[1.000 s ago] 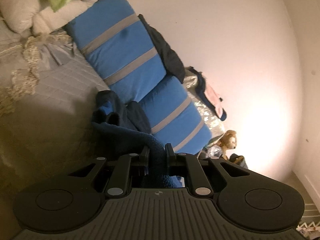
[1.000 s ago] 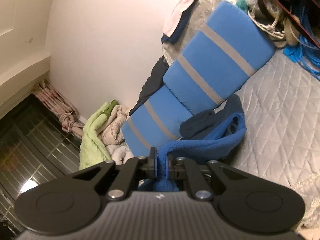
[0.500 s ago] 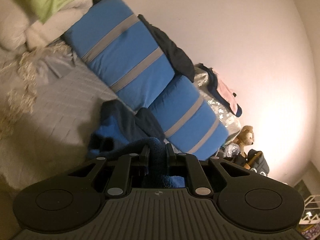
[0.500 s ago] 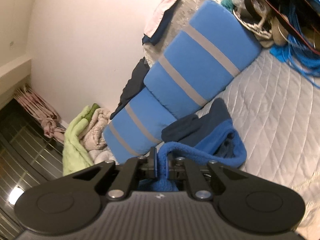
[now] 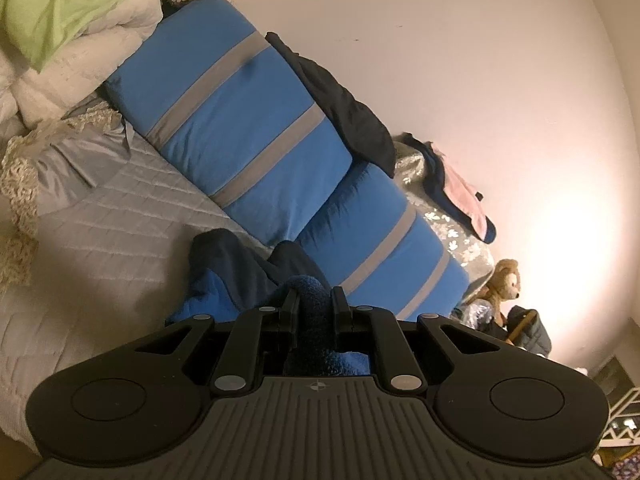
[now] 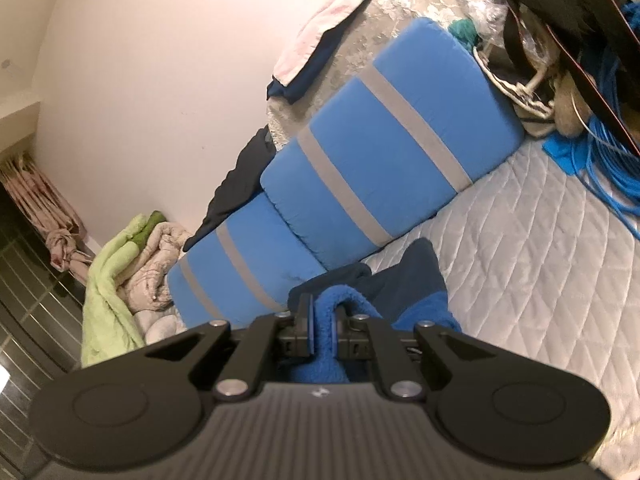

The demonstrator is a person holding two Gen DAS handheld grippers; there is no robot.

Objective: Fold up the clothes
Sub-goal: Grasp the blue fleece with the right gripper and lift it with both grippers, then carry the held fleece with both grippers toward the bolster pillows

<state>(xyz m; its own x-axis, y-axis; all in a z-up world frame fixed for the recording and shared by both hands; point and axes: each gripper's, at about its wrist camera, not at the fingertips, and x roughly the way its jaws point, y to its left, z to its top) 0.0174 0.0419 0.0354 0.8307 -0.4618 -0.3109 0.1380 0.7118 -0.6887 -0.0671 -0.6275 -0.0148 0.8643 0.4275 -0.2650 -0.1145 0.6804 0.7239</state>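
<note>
A blue and navy fleece garment [image 5: 224, 276] lies bunched on the grey quilted bed [image 5: 120, 216], in front of the blue cushions. My left gripper [image 5: 314, 300] is shut on a thick fold of its fleece, which fills the gap between the fingers. In the right wrist view the same garment [image 6: 416, 292] hangs down onto the bed [image 6: 540, 248]. My right gripper [image 6: 325, 312] is shut on a bright blue fleece edge that loops over its fingers. The lower part of the garment is hidden behind both gripper bodies.
Two blue cushions with grey stripes [image 5: 240, 120] [image 6: 384, 160] lean on the wall behind the garment. A dark cloth [image 5: 344, 108] drapes over them. Green and white bedding [image 5: 60, 20] is piled at one end. Blue cords [image 6: 604, 164] and a teddy bear [image 5: 500, 284] sit at the other.
Both grippers have stayed shut on the fleece and moved with it. The garment has bunched closer to the grippers and more of the bed shows around it.
</note>
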